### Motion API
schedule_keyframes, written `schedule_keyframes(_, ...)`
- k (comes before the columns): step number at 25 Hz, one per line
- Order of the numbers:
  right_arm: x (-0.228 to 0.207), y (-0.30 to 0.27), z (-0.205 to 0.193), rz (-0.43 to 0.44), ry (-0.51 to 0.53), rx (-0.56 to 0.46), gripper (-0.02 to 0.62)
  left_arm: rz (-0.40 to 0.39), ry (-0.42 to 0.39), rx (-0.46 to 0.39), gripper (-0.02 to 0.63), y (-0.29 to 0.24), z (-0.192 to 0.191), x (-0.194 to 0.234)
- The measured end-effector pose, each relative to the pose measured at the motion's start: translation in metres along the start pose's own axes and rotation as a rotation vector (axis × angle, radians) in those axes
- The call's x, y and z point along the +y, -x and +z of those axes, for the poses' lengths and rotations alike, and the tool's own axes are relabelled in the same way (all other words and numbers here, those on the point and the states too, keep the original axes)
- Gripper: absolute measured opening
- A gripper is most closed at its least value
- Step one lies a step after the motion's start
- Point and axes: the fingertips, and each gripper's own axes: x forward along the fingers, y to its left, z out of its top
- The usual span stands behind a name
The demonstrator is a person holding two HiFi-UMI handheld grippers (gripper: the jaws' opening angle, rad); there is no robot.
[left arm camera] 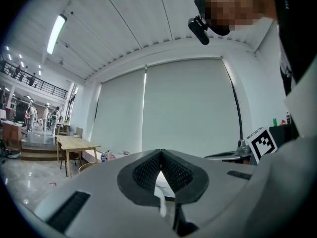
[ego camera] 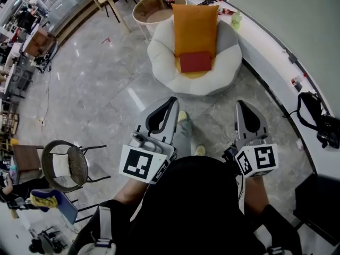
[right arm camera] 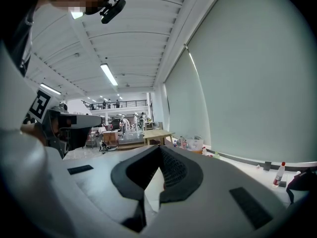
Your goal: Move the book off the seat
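Observation:
A red book (ego camera: pixel 195 61) lies flat on the seat of a white round armchair (ego camera: pixel 162 54), against an orange cushion (ego camera: pixel 194 25) that leans on its back. My two grippers are held side by side well short of the chair, over the grey floor. The left gripper (ego camera: pixel 173 100) has its jaws together with nothing between them, and its tips meet in the left gripper view (left arm camera: pixel 160 151). The right gripper (ego camera: pixel 239 103) is also shut and empty, its tips closed in the right gripper view (right arm camera: pixel 159 147). The book is hidden behind the jaws in both gripper views.
A round wooden side table (ego camera: pixel 151 9) stands behind the armchair. A white ledge (ego camera: pixel 276 62) with small bottles curves along the right wall, with a black bag (ego camera: pixel 314 113) on it. A round metal-framed chair (ego camera: pixel 66 166) stands at the left. The person's shoes (ego camera: pixel 183 116) are on the floor.

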Motion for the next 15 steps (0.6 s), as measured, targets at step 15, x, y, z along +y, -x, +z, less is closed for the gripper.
schedule_keyframes(15,-0.023,-0.063,0.012,0.007,0.023,0.005,0.009,-0.028,0.033,0.01,0.011,-0.058,-0.004,0.037)
